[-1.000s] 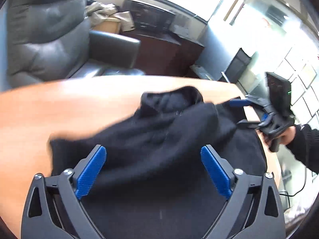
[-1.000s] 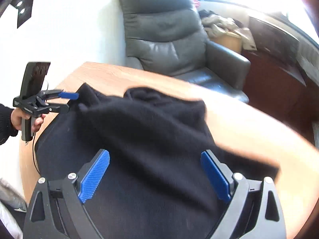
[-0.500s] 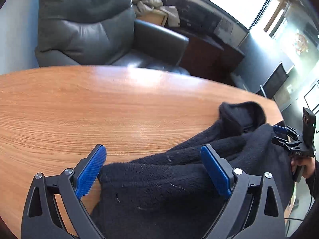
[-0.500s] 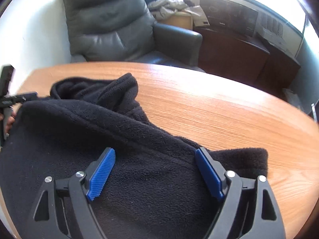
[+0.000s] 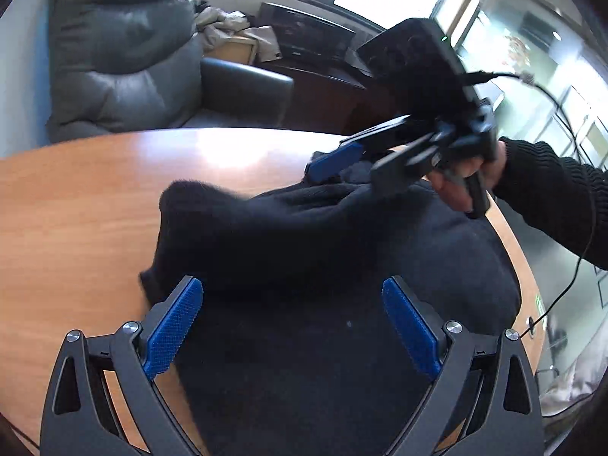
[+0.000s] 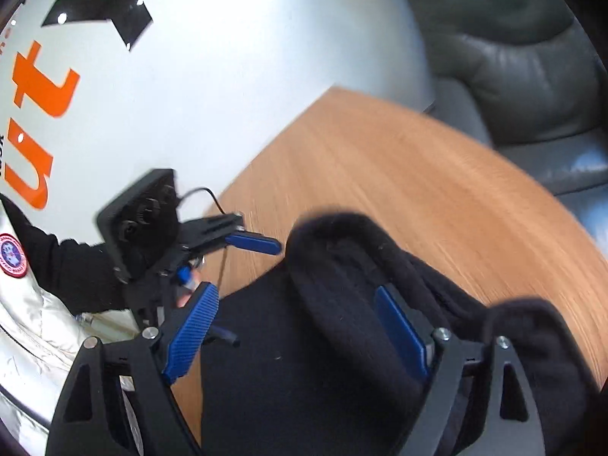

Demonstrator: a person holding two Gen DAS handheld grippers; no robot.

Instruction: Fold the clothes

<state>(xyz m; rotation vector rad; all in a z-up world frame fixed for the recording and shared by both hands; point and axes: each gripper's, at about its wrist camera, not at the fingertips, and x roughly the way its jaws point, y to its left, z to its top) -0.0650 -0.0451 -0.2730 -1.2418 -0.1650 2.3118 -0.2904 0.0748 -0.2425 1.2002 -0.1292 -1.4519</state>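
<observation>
A black fleece garment (image 5: 323,266) lies bunched on the wooden table (image 5: 83,197). My left gripper (image 5: 290,326) is open just above its near part, holding nothing. My right gripper (image 5: 342,167) shows in the left wrist view, open over the garment's far edge. In the right wrist view my right gripper (image 6: 296,326) is open over the fleece (image 6: 342,342), with a thick fold (image 6: 342,235) ahead. The left gripper (image 6: 243,250) shows there, open, beside the garment's left edge.
A grey leather armchair (image 5: 125,57) stands behind the table. A dark cabinet (image 5: 315,60) with piled cloth (image 5: 228,26) sits under the windows. A white wall with orange letters (image 6: 41,121) is at the table's left. A cable (image 5: 570,228) hangs from the right gripper.
The right gripper has swung in close over the garment's far edge and turned toward the left gripper. The left gripper has turned right, over the fleece. The garment is more bunched.
</observation>
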